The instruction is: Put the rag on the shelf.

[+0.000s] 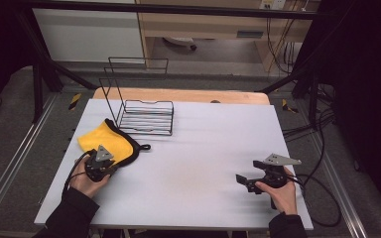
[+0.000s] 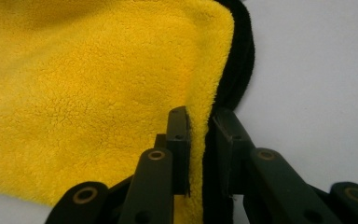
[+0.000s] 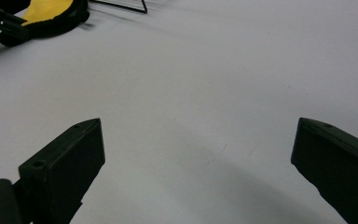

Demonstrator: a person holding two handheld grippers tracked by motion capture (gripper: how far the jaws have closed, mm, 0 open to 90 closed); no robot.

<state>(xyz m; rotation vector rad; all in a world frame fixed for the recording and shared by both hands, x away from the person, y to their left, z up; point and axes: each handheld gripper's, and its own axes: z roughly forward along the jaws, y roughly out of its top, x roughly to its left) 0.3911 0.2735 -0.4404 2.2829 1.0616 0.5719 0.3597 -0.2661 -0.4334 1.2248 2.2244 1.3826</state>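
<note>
A yellow fleece cloth point(image 1: 103, 141) with a black trim and a black hanging loop lies at the left of the white table point(image 1: 203, 148). My left gripper point(image 1: 110, 167) sits at the cloth's near edge. In the left gripper view its jaws stand almost together on the cloth point(image 2: 98, 93), and the left gripper point(image 2: 200, 119) pinches the black-trimmed edge between its pads. My right gripper point(image 1: 243, 181) rests low over the bare table at the right, far from the cloth. In the right gripper view the right gripper point(image 3: 198, 128) is open wide with nothing between its jaws.
A black wire rack point(image 1: 146, 116) stands on the table just behind the cloth, towards the far left. Its corner and the cloth point(image 3: 46, 9) show at the top left of the right gripper view. Cables trail off the table's right side.
</note>
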